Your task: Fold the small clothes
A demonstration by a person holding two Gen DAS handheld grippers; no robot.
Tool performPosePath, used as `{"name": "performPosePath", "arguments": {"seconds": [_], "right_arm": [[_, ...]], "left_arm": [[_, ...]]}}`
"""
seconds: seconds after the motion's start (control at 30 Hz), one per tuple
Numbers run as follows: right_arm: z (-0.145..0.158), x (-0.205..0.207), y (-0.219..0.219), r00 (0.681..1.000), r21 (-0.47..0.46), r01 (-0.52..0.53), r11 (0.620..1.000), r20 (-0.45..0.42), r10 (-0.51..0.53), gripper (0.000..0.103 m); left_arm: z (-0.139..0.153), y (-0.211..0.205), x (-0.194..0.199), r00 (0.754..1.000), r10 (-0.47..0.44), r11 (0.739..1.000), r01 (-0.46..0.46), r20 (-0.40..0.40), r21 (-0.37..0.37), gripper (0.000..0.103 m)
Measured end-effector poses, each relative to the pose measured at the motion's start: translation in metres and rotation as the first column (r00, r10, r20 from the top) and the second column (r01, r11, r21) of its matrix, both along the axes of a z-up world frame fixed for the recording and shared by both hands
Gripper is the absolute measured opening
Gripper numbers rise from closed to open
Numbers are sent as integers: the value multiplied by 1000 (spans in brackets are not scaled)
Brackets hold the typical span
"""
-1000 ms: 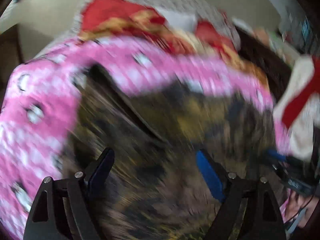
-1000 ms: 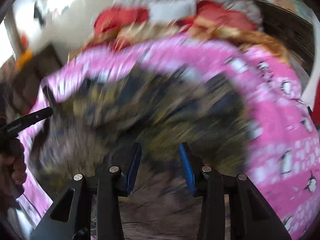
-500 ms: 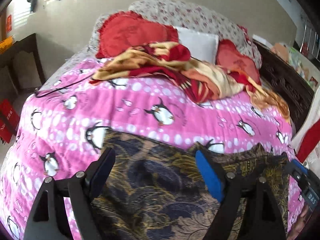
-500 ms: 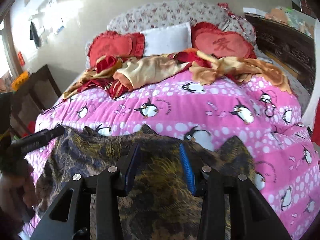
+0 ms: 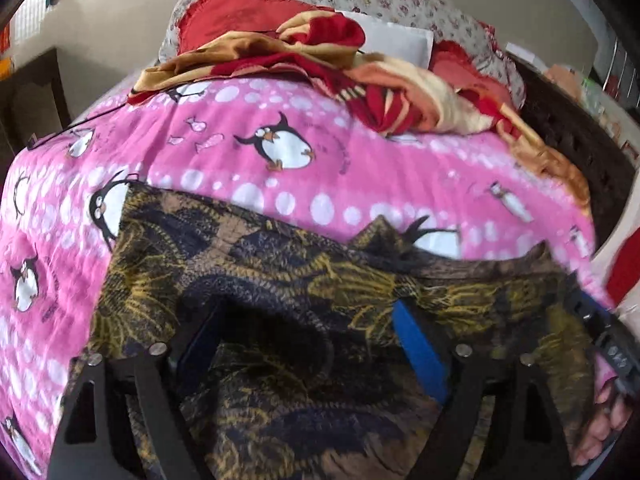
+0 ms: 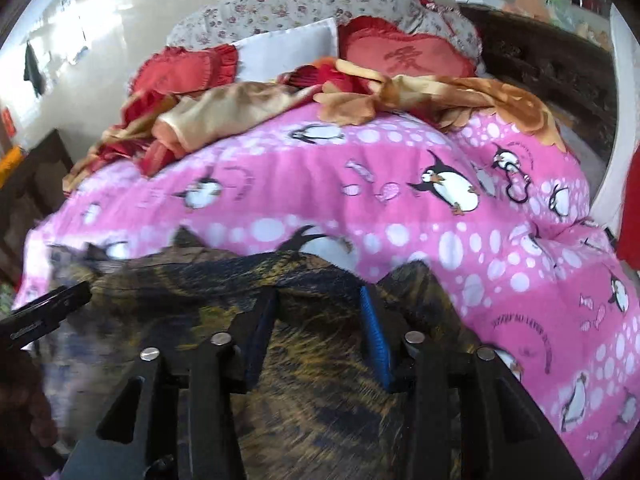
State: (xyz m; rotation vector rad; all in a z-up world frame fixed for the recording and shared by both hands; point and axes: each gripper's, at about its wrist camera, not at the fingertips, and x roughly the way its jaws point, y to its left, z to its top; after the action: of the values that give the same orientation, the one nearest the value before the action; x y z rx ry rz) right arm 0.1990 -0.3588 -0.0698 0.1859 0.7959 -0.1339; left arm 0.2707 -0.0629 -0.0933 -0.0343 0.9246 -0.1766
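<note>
A dark brown, navy and gold patterned garment (image 5: 288, 280) lies spread on the pink penguin bedspread (image 5: 240, 152). My left gripper (image 5: 308, 336) is open, low over the garment's middle, with cloth between and beneath its blue pads. My right gripper (image 6: 316, 320) is open with a narrower gap, low over the same garment (image 6: 320, 400) near its far edge. The right gripper's body shows at the right of the left wrist view (image 5: 600, 332). The left gripper shows at the left of the right wrist view (image 6: 44, 316).
A crumpled red and gold blanket (image 5: 360, 76) lies across the far half of the bed. Red pillows (image 6: 404, 56) and a white pillow (image 6: 292, 52) lie at the head. A dark wooden piece of furniture (image 6: 552, 64) stands at the right.
Both grippers have dropped lower and closer to the garment. The garment was swinging in blur a second ago and now lies settled on the bedspread.
</note>
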Motion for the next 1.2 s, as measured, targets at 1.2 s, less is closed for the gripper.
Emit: {"name": "performPosePath", "arguments": {"seconds": [1.2], "right_arm": [[16, -16, 51, 1000, 12, -3, 1000, 10, 3, 52]], "left_arm": [[-7, 115, -10, 975, 219, 973, -215, 37, -85, 100]]}}
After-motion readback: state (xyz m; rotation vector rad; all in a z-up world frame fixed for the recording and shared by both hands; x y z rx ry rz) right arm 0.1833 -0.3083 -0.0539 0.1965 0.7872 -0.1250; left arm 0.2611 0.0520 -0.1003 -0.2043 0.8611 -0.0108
